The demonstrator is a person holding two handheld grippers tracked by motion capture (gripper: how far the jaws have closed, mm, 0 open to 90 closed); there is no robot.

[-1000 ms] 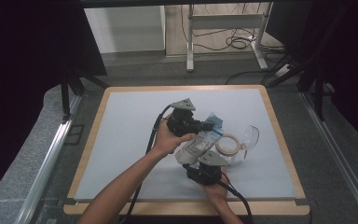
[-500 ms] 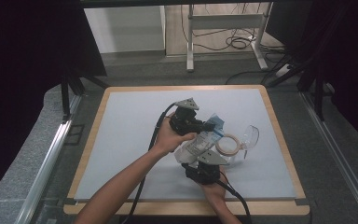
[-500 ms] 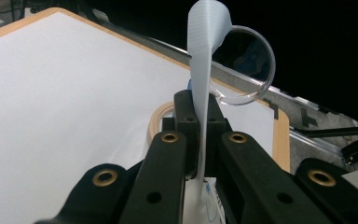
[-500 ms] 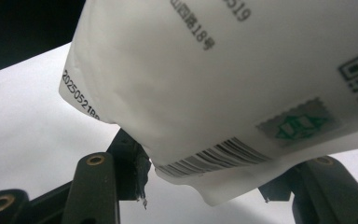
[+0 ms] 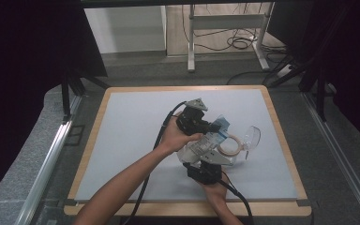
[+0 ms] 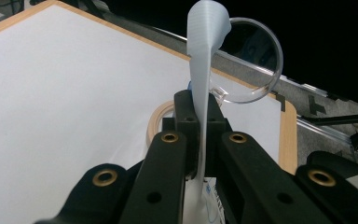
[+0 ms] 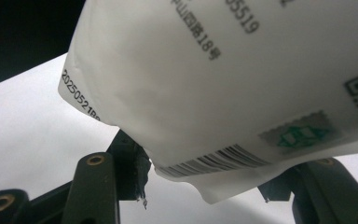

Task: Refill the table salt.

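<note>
A white printed pouch (image 5: 205,142) with a pale blue top edge is held above the white mat. My left gripper (image 5: 211,126) is shut on that thin top edge (image 6: 204,51), which rises from between the jaws in the left gripper view. My right gripper (image 5: 202,153) sits below the pouch's lower end, its jaws spread wide. The pouch's barcoded bottom (image 7: 214,70) hangs over and between them. My left gripper (image 6: 200,109) and right gripper (image 7: 205,184) each show their black jaws.
A roll of tape (image 5: 221,150) lies flat on the mat just right of the pouch, and a clear round lid (image 5: 252,136) lies beyond it. The mat (image 5: 131,131) has a wooden border; open mat stretches to the left and far side.
The left gripper and the pouch have shifted slightly to the right. The right gripper stays under the pouch.
</note>
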